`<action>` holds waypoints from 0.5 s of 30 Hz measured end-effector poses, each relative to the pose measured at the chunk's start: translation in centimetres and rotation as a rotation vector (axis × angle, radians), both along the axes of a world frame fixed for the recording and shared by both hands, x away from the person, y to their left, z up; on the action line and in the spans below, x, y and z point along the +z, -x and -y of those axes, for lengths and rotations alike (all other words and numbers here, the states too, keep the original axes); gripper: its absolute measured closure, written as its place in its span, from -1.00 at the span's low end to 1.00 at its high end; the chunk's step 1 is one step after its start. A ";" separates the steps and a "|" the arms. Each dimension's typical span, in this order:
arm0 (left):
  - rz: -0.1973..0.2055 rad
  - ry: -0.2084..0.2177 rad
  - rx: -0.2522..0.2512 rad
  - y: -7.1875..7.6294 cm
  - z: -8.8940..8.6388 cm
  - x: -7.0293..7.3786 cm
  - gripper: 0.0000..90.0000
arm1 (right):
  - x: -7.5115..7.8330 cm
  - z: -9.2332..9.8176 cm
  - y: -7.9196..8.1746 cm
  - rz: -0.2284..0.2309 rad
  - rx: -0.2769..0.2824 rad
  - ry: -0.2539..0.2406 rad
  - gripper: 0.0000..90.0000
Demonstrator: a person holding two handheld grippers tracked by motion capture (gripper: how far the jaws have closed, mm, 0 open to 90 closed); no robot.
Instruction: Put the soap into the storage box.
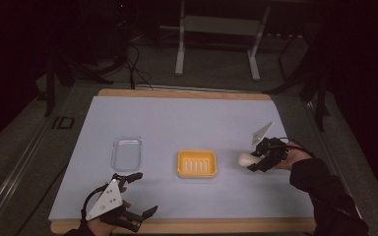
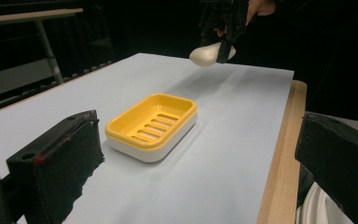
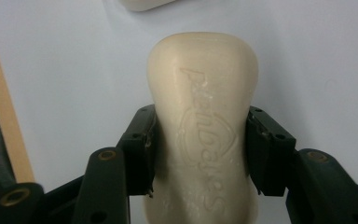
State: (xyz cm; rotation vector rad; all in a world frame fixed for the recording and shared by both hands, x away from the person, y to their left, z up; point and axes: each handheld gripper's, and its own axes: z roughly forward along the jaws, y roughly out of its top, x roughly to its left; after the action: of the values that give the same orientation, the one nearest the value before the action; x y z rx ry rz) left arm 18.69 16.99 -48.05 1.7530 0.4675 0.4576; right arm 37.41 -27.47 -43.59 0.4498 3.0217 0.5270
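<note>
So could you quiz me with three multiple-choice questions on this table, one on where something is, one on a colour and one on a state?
1. Where is the clear lid?
A. left of the soap dish
B. on the soap dish
C. between the right gripper's jaws

2. What colour is the soap dish inside?
A. blue
B. yellow
C. black

3. How is the right gripper?
A. open over the table
B. shut on nothing
C. shut on the soap bar

Answers: 1 A, it lies apart on the mat; 2 B, yellow tray; 3 C, both pads press the soap bar.

Your right tool point(image 3: 200, 154): jaws clamped on cream soap bar point(image 3: 203, 93) | embossed lettering faces you | pale desk point(image 3: 307, 56) behind | wooden edge point(image 3: 2, 107) at left
</note>
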 end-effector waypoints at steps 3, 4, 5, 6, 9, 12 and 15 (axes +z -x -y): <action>0.000 0.000 0.000 0.0 0.0 0.0 -0.98 | 0.1 -0.3 -0.1 -0.006 0.029 0.006 0.10; 0.000 0.000 0.000 0.0 0.0 0.0 -0.98 | 0.1 -0.5 -0.1 -0.016 0.031 0.012 0.10; 0.000 0.000 -0.001 0.0 0.0 0.0 -0.98 | 0.2 -0.6 -0.1 -0.014 0.041 0.017 0.10; 0.000 -0.001 -0.001 0.0 0.0 0.0 -0.98 | 0.2 -0.8 -0.1 -0.012 0.044 0.018 0.10; 0.000 -0.002 -0.001 0.0 0.0 0.0 -0.98 | 0.6 -1.3 -0.2 -0.013 0.068 0.029 0.10; 0.000 -0.003 -0.002 0.0 0.0 0.0 -0.98 | 1.0 -1.9 -0.2 -0.007 0.095 0.038 0.10; 0.000 -0.004 -0.002 0.0 0.0 0.0 -0.98 | 1.3 -2.7 -0.2 -0.002 0.119 0.040 0.10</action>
State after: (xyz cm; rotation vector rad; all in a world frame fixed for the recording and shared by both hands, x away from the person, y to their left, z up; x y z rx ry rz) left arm 18.70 16.99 -48.06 1.7571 0.4656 0.4574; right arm 37.64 -24.78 -42.25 0.2692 3.0690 0.4714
